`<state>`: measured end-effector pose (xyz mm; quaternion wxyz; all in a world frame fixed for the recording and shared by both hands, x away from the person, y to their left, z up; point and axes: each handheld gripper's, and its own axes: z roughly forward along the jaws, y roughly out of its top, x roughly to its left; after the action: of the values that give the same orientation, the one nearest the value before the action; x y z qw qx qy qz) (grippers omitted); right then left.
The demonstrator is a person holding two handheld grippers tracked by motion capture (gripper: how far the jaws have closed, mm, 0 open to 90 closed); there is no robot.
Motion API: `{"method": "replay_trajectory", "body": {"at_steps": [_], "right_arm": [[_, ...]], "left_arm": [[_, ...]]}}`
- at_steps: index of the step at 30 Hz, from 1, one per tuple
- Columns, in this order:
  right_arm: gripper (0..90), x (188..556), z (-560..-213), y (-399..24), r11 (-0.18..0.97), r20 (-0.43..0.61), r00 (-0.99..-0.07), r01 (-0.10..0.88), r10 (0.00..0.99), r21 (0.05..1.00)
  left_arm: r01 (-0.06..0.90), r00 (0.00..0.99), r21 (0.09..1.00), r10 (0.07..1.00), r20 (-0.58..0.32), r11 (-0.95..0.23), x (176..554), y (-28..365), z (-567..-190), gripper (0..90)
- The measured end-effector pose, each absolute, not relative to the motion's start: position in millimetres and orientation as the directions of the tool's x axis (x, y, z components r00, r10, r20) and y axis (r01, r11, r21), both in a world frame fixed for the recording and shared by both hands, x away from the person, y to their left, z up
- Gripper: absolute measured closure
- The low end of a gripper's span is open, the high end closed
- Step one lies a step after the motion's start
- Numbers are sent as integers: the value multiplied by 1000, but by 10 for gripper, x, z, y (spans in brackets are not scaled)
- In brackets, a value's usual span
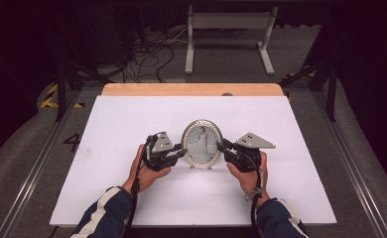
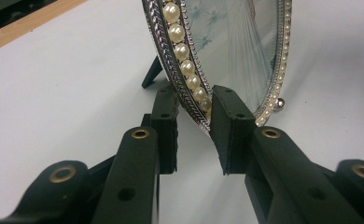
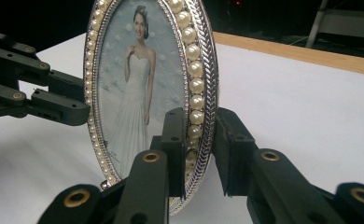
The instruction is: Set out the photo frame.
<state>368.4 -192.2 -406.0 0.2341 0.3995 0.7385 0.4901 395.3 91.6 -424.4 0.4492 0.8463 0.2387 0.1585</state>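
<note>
Pearl-trimmed oval photo frame stands upright on the table, both claws, left and right, clamping its rim, lift pending.

Grey carpet floor, dark surround, white metal stand, tangled cables behind.

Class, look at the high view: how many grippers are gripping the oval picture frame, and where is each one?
2. The left gripper clamps the left rim of the picture frame; the right gripper clamps its right rim. The frame stands upright on the white table.
</note>
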Motion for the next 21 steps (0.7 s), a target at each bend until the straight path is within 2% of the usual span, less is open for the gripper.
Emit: {"method": "replay_trajectory", "body": {"at_steps": [5,21], "right_arm": [[751,3685,-4073,-1941,188,60,-571,367,819,911],[734,3634,-4059,-1955,239,14,-589,350,808,906]], "left_arm": [[254,837,838,544,59,-483,3957,910,-4244,724],[249,834,840,547,67,-482,3916,1006,-4216,696]]}}
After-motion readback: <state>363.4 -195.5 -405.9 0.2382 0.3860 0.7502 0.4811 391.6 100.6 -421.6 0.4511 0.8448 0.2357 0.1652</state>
